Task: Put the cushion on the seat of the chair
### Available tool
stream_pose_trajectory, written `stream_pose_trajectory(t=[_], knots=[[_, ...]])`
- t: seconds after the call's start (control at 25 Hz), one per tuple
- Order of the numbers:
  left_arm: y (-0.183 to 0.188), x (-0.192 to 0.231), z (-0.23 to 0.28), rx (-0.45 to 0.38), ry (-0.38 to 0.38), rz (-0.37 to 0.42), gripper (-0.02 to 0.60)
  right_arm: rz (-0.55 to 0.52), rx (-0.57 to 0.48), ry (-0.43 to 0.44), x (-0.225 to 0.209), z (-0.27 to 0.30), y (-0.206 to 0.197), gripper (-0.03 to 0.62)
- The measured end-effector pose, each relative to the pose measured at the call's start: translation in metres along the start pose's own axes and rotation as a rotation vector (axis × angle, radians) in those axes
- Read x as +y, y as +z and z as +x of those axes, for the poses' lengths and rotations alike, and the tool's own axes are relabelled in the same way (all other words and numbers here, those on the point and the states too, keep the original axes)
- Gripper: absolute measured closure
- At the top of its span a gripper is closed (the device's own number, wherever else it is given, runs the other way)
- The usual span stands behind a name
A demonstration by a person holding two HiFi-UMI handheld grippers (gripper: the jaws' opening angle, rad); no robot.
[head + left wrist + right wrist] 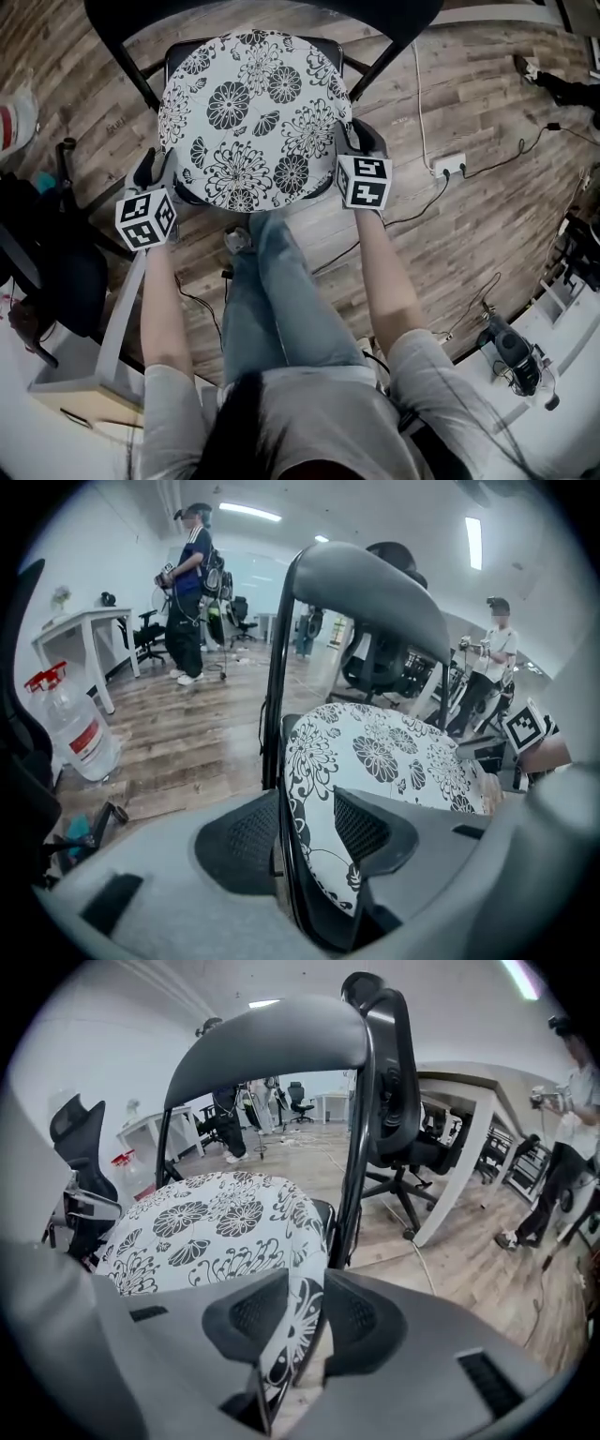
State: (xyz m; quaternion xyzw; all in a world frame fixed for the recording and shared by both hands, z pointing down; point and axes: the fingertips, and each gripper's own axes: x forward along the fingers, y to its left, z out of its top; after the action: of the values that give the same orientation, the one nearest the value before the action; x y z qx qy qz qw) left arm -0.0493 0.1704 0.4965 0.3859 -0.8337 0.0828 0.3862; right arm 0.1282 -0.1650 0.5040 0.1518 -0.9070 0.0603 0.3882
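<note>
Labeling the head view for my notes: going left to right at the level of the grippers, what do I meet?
left gripper → cushion → right gripper → white power strip on the floor

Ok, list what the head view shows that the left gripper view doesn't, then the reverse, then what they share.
Head view only: the person's jeans-clad legs and a white power strip. Left gripper view only: a red-capped water bottle, a white desk and a standing person behind. Both: the floral cushion lying on the chair seat.
</note>
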Motion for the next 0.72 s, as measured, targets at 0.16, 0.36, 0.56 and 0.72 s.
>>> stream_pose_trajectory(t=[0.16,0.36,0.56,0.72], knots=[[0.009,-0.001,-0.012,-0.046,0.001,0.013,0.423,0.038,-0.044,-0.031,-0.003,-0.015,0.006,0.507],[0.021,-0.012,-0.031,-0.101,-0.023,0.053,0.504,0.035,-0.096,0.008,0.017,-0.037,0.018,0.560],[0.036,-0.027,-0.057,-0.138,-0.049,0.140,0.569,0.041,-0.148,0.049,0.040,-0.065,0.030,0.574],[0.048,-0.039,-0.080,-0.188,-0.081,0.156,0.571,0.030,-0.187,0.064,0.057,-0.091,0.037,0.574]])
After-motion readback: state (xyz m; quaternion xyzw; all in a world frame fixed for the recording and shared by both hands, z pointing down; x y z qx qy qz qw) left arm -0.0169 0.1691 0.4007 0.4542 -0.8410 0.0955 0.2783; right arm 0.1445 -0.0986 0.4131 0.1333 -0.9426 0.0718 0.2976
